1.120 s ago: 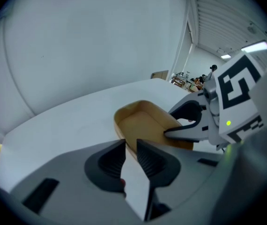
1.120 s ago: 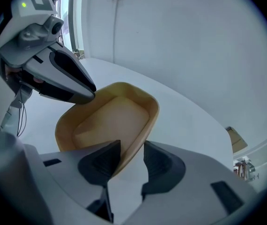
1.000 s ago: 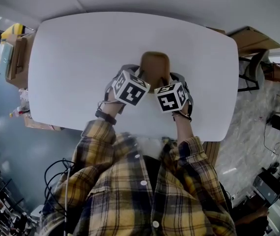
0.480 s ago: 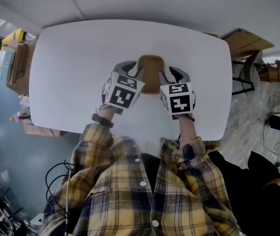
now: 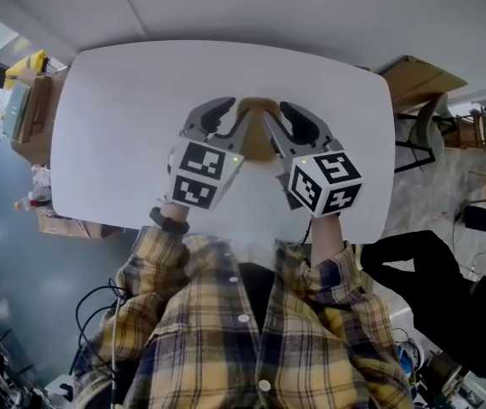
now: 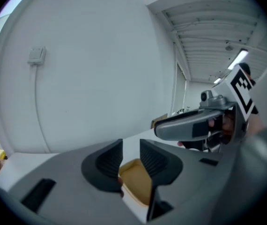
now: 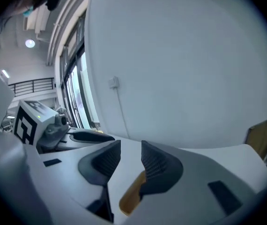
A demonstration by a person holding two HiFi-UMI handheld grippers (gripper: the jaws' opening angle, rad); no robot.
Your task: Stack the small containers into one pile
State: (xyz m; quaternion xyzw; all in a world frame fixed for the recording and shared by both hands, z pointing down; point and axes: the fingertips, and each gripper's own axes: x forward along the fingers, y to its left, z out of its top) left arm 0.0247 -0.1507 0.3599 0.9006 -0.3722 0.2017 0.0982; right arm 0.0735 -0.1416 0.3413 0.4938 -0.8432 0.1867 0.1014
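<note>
The brown container (image 5: 257,141) sits on the white tabletop (image 5: 115,143), about midway along it and towards its far edge. In the head view it lies between the two grippers. Only its rounded rim and tan inside show, and whether it is one piece or several nested together cannot be told.

The left gripper (image 5: 226,119) is held above the tabletop just to the container's left. Its jaws have just been opening and stand apart. In the left gripper view (image 6: 129,153) the ribbed pads face each other across a clear gap with nothing clamped between them. The container (image 6: 136,179) shows lower down through that gap, resting on the tabletop beyond and apart from the pads.

The right gripper (image 5: 287,124) is held just to the container's right, its jaws likewise parted and holding nothing. In the right gripper view (image 7: 129,158) the gap between the pads is bare. The container (image 7: 132,193) shows below them as a brown edge, partly hidden behind the right-hand jaw.

Each gripper appears in the other's view, off to the side: the right gripper (image 6: 194,125) and the left gripper (image 7: 84,136).

The person's yellow plaid shirt (image 5: 251,331) fills the bottom of the head view. Cardboard boxes (image 5: 26,100) stand beside the tabletop's left end.
</note>
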